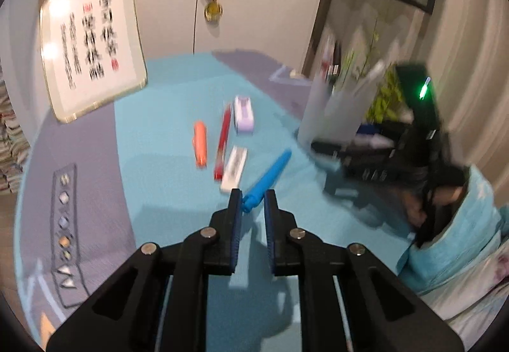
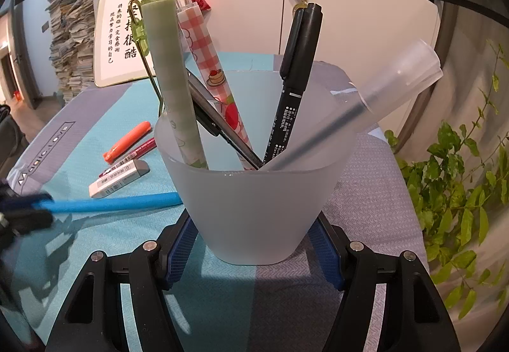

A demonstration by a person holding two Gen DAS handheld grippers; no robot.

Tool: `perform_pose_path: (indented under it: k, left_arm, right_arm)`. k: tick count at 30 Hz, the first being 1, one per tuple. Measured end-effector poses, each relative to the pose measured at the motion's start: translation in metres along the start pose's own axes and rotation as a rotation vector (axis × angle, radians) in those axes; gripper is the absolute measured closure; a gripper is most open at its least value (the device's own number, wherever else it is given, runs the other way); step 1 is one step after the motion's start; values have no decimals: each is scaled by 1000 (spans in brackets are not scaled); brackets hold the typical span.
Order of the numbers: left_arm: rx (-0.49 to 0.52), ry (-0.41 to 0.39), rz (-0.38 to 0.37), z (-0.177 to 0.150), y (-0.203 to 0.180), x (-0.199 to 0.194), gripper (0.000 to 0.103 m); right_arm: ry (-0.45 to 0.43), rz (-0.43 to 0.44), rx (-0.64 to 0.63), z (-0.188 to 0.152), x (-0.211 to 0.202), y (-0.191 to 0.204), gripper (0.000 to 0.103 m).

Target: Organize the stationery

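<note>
Your left tongs (image 1: 253, 194) are clenched on the near end of the blue pen (image 1: 270, 178), which lies on the worktop (image 1: 159, 145). Your right tongs (image 2: 254, 244) grasp the frosted cup (image 2: 254, 202) holding five pens. Next, I'd judge: lift the pen and tip it into the cup. Left out: two pens, two erasers.

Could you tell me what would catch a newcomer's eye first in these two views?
The frosted translucent cup, clamped in the right gripper, fills the right wrist view, bristling with pens, among them a red-checked pen and a black marker. In the left wrist view, the left gripper pinches the end of a blue pen on the turquoise cloth.
</note>
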State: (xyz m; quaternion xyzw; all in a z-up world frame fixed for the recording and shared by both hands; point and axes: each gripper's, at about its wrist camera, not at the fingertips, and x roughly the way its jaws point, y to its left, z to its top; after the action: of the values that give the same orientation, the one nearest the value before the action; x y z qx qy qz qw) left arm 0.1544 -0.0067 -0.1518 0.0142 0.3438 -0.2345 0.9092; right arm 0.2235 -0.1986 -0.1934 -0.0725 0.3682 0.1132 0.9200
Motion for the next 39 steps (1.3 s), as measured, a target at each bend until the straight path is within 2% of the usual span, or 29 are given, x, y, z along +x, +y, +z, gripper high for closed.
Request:
perform_pose_path:
  k: [4,18,20,28,32,34,39]
  left_arm:
    - [4,-47,6,19,-5,-13,93]
    - [-7,-77,-14,53,-14,-24,95]
    - [-13,-88,-19,60,-15,-27,99]
    - [25,-143,3,81,-26,-39,97]
    - [-81,-84,55,73,0,-26,91]
    - [-184,-16,111,67,25,-10,85]
    - [-382,135,153,56,76,32,77]
  right_arm:
    - [0,1,1,0,0,0,34]
    - [1,7,8,0,1,-1,34]
    - [1,7,7,0,1,-1,34]
    - [-1,10,10,0,0,-2,34]
    - [-1,11,9,0,0,-1,34]
    - [-1,11,10,0,0,-1,34]
    - [-1,10,9,0,0,-1,34]
